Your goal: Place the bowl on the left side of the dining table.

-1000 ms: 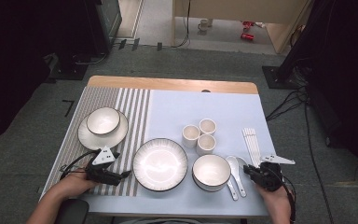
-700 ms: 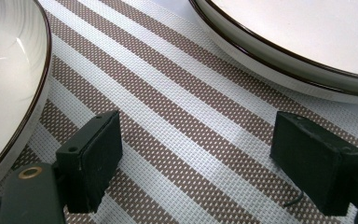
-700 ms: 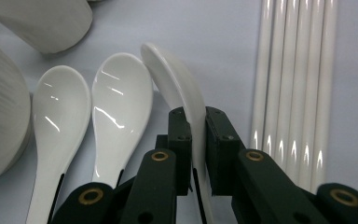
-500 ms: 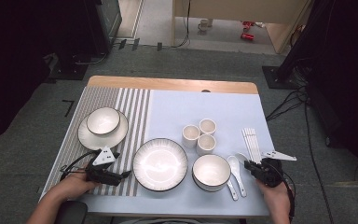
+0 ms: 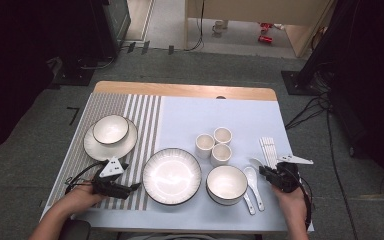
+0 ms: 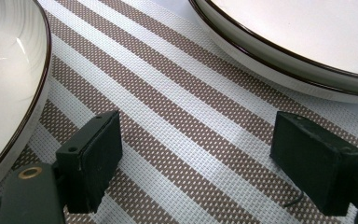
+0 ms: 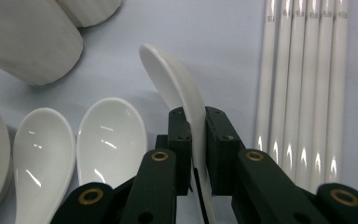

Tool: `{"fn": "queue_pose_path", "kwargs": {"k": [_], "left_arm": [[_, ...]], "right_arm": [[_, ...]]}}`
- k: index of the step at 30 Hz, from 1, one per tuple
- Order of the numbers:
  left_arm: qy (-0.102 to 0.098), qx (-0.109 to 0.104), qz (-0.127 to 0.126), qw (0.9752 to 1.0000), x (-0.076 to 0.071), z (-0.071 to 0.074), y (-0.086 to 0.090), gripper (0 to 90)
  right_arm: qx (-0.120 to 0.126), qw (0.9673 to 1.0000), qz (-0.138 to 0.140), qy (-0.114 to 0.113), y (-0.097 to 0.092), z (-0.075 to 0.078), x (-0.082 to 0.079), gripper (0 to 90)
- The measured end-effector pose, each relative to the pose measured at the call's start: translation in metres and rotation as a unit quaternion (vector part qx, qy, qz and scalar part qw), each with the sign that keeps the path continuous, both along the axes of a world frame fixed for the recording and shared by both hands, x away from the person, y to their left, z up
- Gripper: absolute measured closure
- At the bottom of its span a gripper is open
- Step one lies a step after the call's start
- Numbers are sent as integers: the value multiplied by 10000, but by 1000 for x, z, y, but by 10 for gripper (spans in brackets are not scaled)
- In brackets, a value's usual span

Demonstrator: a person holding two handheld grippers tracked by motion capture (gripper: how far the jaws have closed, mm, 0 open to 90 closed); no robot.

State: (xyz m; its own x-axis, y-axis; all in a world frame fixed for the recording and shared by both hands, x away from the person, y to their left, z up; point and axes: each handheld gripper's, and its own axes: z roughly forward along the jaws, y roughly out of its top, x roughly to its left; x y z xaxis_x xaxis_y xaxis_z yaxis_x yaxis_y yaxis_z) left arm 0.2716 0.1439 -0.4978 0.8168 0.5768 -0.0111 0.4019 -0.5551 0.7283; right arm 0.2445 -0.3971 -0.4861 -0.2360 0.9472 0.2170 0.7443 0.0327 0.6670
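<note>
My right hand-held gripper (image 7: 195, 140) clenches a glossy white ceramic spoon (image 7: 177, 88) turned on edge, lifted since a second ago from beside two spoons (image 7: 112, 135) lying right of the bowl (image 5: 226, 185). White chopsticks (image 7: 303, 93) lie alongside. My left hand-held gripper (image 6: 196, 158) rests released over the striped placemat (image 6: 177, 116), between two plates (image 6: 307, 42).

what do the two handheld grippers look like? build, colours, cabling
Both the left gripper and right gripper are black, each topped by a grey three-cornered plate and trailing a black cable. Their jaws are flat black rectangular blocks on dark linkage arms with brass-coloured pivot rings. No sleeves visible.
</note>
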Motion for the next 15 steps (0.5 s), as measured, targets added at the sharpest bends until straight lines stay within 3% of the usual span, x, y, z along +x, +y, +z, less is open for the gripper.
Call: {"fn": "queue_pose_path", "kwargs": {"k": [6, 15], "left_arm": [[-4, 2, -1, 10000, 0, 0, 0, 165], [-2, 0, 1, 10000, 0, 0, 0, 165]], "right_arm": [[-55, 10000, 51, 31, 3, -2, 8, 817], [-24, 9999, 93, 65, 2, -3, 7, 803]]}}
